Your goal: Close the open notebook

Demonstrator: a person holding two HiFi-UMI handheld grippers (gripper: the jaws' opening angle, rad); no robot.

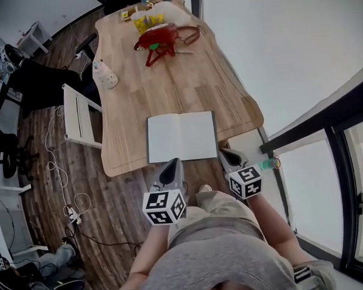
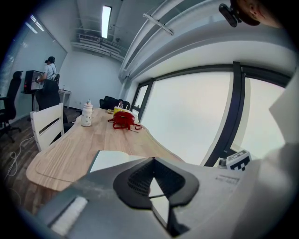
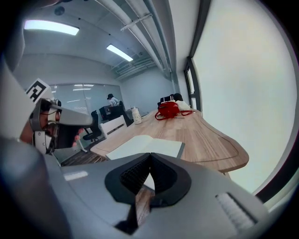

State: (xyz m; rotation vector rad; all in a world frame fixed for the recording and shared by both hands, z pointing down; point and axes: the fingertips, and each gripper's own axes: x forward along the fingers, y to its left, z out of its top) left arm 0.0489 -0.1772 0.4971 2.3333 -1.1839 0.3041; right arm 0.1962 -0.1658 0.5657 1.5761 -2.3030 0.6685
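Note:
The open notebook (image 1: 181, 136) lies flat with blank white pages up, at the near end of the wooden table (image 1: 131, 101). My left gripper (image 1: 170, 166) hovers just short of the notebook's near edge, below its left page. My right gripper (image 1: 224, 153) is beside the near right corner. Neither touches the notebook. In the left gripper view the notebook (image 2: 111, 160) lies just beyond the left gripper (image 2: 153, 159), whose jaws meet at the tip with nothing in them. In the right gripper view the notebook (image 3: 145, 146) lies ahead of the right gripper (image 3: 150, 154), likewise shut and empty.
A red bag (image 1: 161, 40), yellow cups (image 1: 146, 20) and a white bottle (image 1: 105, 74) stand farther up the table. A white chair (image 1: 78, 116) stands at the table's left side, with cables (image 1: 60, 177) on the floor. Windows (image 1: 326, 165) run along the right.

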